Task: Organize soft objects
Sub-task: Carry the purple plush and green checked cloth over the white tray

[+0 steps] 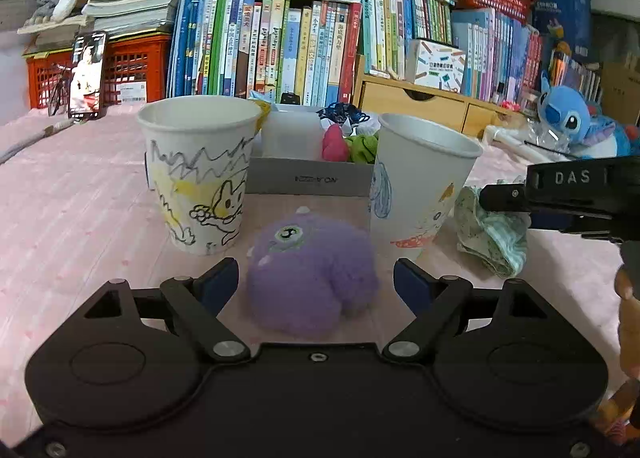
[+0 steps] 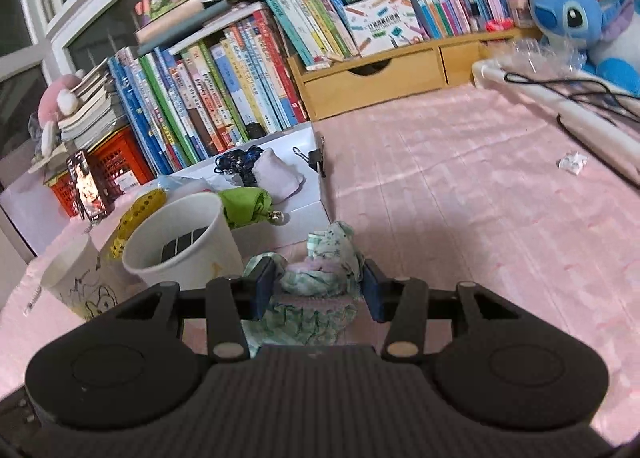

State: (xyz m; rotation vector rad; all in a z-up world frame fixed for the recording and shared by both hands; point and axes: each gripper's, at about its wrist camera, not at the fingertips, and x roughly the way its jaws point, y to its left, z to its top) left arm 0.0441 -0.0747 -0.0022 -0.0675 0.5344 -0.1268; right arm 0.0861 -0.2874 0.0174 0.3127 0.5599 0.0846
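Observation:
A fluffy purple plush (image 1: 310, 270) lies on the pink cloth between two drawn-on paper cups, a left cup (image 1: 200, 173) and a right cup (image 1: 420, 185). My left gripper (image 1: 316, 278) is open, its blue pads on either side of the plush without touching it. A crumpled green-white cloth (image 1: 490, 234) lies right of the right cup. In the right wrist view my right gripper (image 2: 316, 290) has its pads against this cloth (image 2: 320, 286) and is shut on it, beside the cup (image 2: 184, 242). The right gripper also shows in the left wrist view (image 1: 504, 197).
A white box (image 2: 296, 209) behind the cups holds a green cloth (image 2: 246, 205), a pale pouch and dark cord. Books and orange crates (image 1: 132, 69) line the back. A blue plush (image 2: 580, 17) and white tubes lie at the right. A phone (image 1: 86, 75) stands at the left.

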